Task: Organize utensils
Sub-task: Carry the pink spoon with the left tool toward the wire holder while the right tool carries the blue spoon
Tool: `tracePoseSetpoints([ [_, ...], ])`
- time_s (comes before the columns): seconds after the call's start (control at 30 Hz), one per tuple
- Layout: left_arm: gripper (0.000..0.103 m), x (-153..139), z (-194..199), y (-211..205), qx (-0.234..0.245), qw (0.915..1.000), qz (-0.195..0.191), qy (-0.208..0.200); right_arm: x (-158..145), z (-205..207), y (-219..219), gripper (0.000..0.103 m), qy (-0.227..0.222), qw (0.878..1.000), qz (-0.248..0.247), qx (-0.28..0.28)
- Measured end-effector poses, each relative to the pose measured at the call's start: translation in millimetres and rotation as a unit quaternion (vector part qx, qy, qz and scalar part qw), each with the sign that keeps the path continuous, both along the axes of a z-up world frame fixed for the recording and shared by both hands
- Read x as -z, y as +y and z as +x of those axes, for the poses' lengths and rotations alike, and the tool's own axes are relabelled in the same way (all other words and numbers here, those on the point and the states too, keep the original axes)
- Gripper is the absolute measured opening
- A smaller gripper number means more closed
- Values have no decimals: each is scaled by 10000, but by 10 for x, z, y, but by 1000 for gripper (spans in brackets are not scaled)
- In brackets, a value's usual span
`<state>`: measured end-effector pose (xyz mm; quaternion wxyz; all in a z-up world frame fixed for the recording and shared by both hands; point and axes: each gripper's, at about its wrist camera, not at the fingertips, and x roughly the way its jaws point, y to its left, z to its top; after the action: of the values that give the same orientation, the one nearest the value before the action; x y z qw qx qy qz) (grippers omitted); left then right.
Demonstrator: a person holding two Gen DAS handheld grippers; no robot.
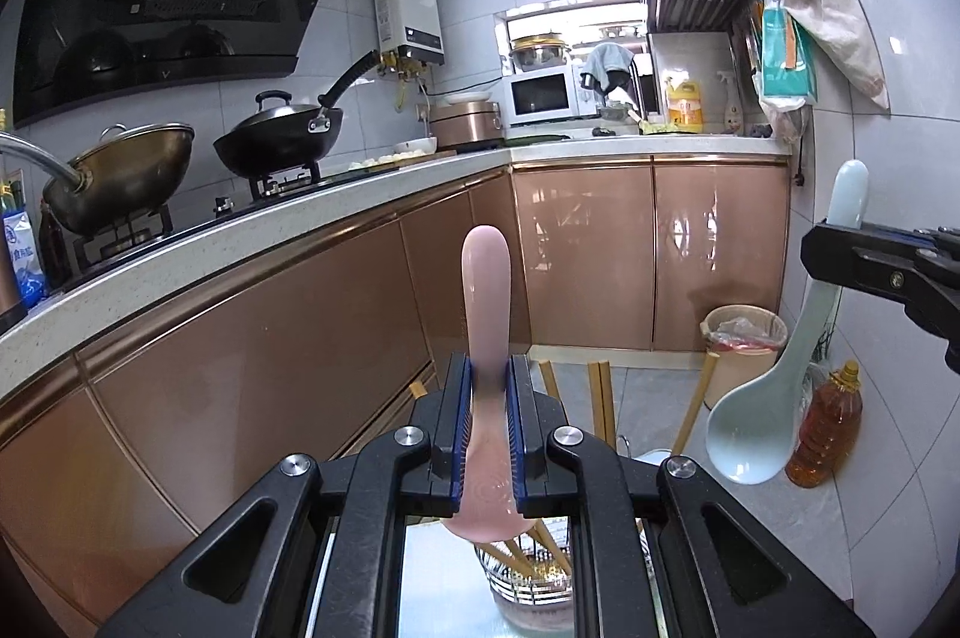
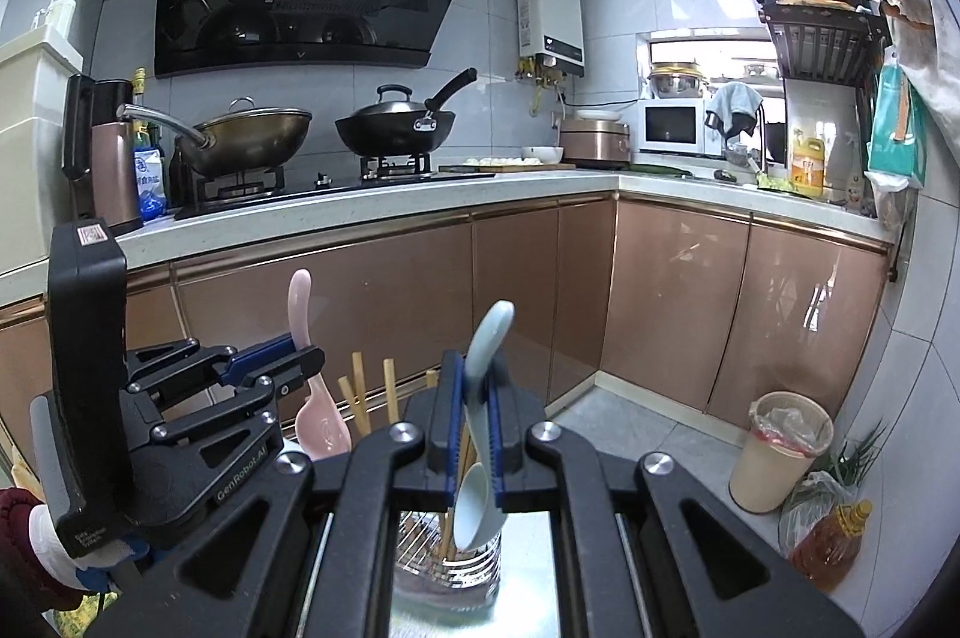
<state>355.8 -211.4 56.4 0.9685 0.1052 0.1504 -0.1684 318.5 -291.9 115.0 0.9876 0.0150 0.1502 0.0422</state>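
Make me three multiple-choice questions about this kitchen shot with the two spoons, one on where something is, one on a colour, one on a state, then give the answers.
1. Where is the wire utensil holder?
A. On the stove
B. Below the raised spoons
C. Inside the bin

2. What colour is the spoon in the left gripper?
A. Pink
B. Green
C. Black

3. How is the right gripper?
A. Open and empty
B. Shut on chopsticks
C. Shut on the pale blue spoon

Answers:
1 B, the holder sits under both spoons in the wrist views.
2 A, the pink spoon stands between its pads.
3 C, its pads clamp the spoon's handle.
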Motion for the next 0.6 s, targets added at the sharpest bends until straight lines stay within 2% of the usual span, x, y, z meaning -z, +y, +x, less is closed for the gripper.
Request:
tracePoseSetpoints([
  [0.27,11,162,243,-87,-42,9999,-37,134,106,256,-34,7,76,10000,37,-46],
  [0.6,11,451,478,-144,-46,9994,-41,355,425,531,-94,7,272,9995,162,-63],
])
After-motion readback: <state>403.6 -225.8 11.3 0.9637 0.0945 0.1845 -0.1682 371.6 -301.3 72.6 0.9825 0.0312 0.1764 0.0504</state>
